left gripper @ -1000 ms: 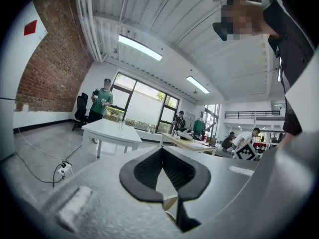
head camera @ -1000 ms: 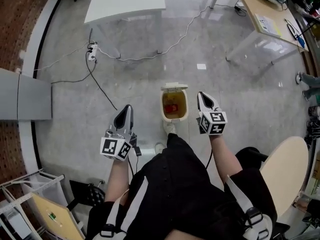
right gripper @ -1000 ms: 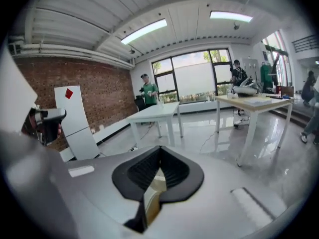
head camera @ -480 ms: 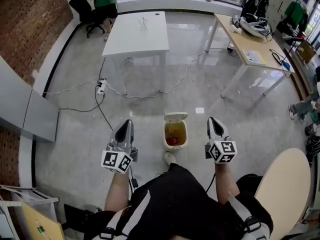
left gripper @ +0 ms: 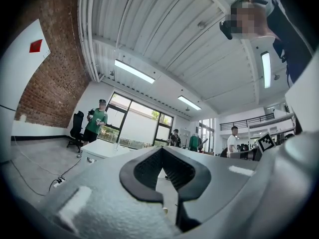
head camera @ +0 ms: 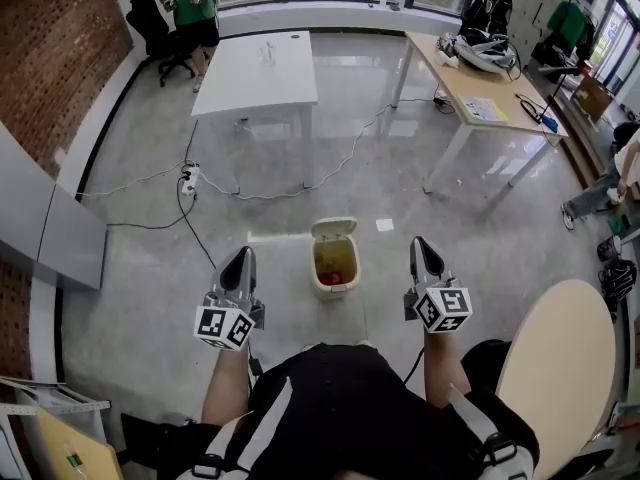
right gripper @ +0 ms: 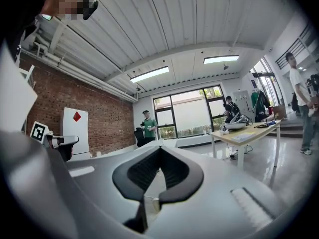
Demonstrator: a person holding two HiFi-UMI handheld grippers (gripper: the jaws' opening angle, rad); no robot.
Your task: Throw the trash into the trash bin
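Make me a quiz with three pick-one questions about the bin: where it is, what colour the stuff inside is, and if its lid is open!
1. Where is the trash bin? A on a white table; B on the floor; C on a chair.
2. What colour is the trash inside it? A red; B blue; C green.
3. Its lid is: A shut; B open; C gone.
Answers: B, it stands on the grey floor; A, a red lump shows inside; B, the lid tilts back.
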